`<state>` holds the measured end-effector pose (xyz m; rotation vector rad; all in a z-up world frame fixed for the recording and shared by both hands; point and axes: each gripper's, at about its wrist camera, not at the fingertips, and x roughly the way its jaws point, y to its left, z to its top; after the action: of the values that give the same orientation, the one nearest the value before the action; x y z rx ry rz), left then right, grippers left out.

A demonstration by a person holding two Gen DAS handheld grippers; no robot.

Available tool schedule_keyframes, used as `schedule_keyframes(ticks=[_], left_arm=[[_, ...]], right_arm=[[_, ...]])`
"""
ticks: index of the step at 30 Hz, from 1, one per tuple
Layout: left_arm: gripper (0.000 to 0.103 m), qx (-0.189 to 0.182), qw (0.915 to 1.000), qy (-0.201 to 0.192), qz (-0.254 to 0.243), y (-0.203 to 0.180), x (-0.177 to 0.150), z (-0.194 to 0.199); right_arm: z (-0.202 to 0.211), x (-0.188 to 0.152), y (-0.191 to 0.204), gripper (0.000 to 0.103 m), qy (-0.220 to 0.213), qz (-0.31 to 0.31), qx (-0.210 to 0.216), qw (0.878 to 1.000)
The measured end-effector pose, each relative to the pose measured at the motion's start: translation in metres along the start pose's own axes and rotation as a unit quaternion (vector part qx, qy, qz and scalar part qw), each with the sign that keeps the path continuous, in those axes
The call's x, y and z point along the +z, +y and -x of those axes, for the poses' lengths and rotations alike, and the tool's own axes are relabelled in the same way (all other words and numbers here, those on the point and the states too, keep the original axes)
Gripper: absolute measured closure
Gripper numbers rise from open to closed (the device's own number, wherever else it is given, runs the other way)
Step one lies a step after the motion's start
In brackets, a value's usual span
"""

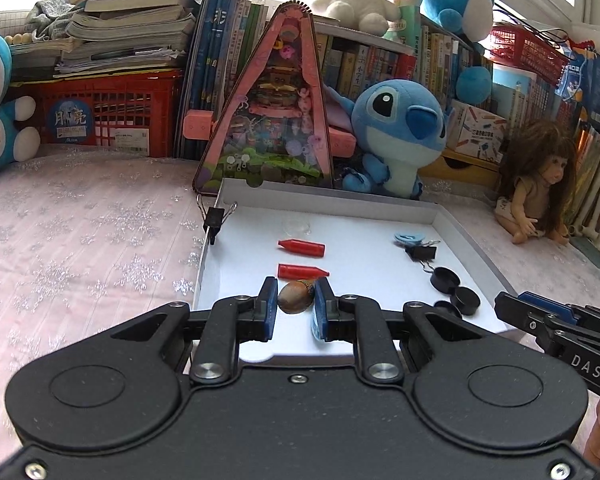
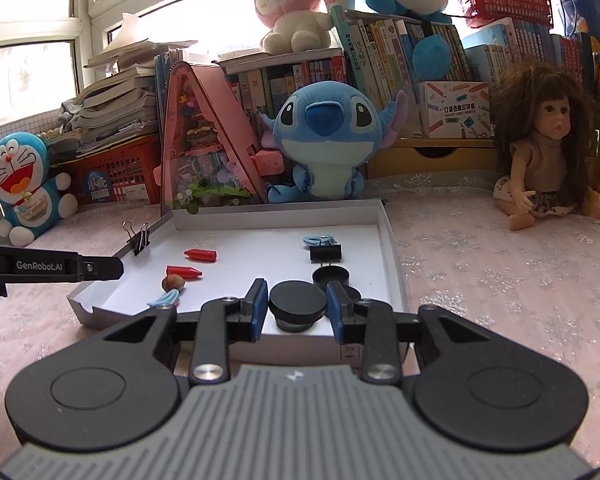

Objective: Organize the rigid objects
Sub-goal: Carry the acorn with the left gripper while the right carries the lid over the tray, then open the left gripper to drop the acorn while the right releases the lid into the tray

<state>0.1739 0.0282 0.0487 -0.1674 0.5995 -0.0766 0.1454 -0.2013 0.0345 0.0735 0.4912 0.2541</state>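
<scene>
A white tray (image 1: 464, 232) lies on a pink cloth (image 1: 80, 248), and all the small things are inside it. On the tray's left edge, near the far corner, a black binder clip (image 1: 213, 219) is clamped, with its wire handles standing up. Just to the right of it, two red crayons (image 1: 301, 248) lie one behind the other, well apart from the clip. Their long axes run across the tray, almost parallel to its near edge. In the left wrist view the far one points left and the near one (image 1: 302, 271) points right.

The left gripper (image 1: 296, 304) stands at the near edge with a brown nut (image 1: 295, 298) between its blue fingers. The jaws are spread a little; I cannot tell if the pads touch the nut. The tip behind the nut is hard to make out.

A clear round thing (image 1: 296, 226) near the far edge is almost invisible.

On the right side, a blue ring (image 2: 318, 240) and a second black clip (image 2: 326, 254) lie together, touching. Nearer, several black caps (image 2: 331, 276) are in a group. The right gripper (image 2: 298, 304) is spread around one black cap (image 2: 297, 300), with a gap on each side. The cap behind its right finger is partly hidden.
</scene>
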Motion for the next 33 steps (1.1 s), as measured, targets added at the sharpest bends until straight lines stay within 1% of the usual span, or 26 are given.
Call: schedule_keyframes(ticks=[5, 12, 18, 23, 28, 33], left_arm=[[0.085, 0.002, 1.0000, 0.000, -0.001, 0.003, 0.008, -0.014], [0.085, 0.012, 0.9999, 0.011, -0.005, 0.007, 0.008, -0.031], [0.085, 0.022, 0.9994, 0.028, -0.003, 0.011, 0.009, -0.046], [0.085, 0.024, 0.9991, 0.033, -0.011, 0.010, 0.007, -0.053], [0.085, 0.026, 0.9987, 0.042, -0.012, 0.008, 0.005, -0.059], [0.085, 0.025, 0.9986, 0.043, -0.017, 0.005, 0.004, -0.063]], right_arm=[[-0.009, 0.007, 0.002, 0.066, 0.000, -0.001, -0.001, 1.000], [-0.027, 0.021, -0.003, 0.066, 0.016, -0.016, 0.011, 1.000], [-0.048, 0.036, -0.015, 0.066, 0.045, -0.057, 0.030, 0.997], [-0.064, 0.044, -0.018, 0.066, 0.071, -0.062, 0.043, 0.995], [-0.080, 0.043, -0.018, 0.065, 0.095, -0.074, 0.061, 0.991], [-0.091, 0.039, -0.015, 0.065, 0.112, -0.077, 0.064, 0.989]])
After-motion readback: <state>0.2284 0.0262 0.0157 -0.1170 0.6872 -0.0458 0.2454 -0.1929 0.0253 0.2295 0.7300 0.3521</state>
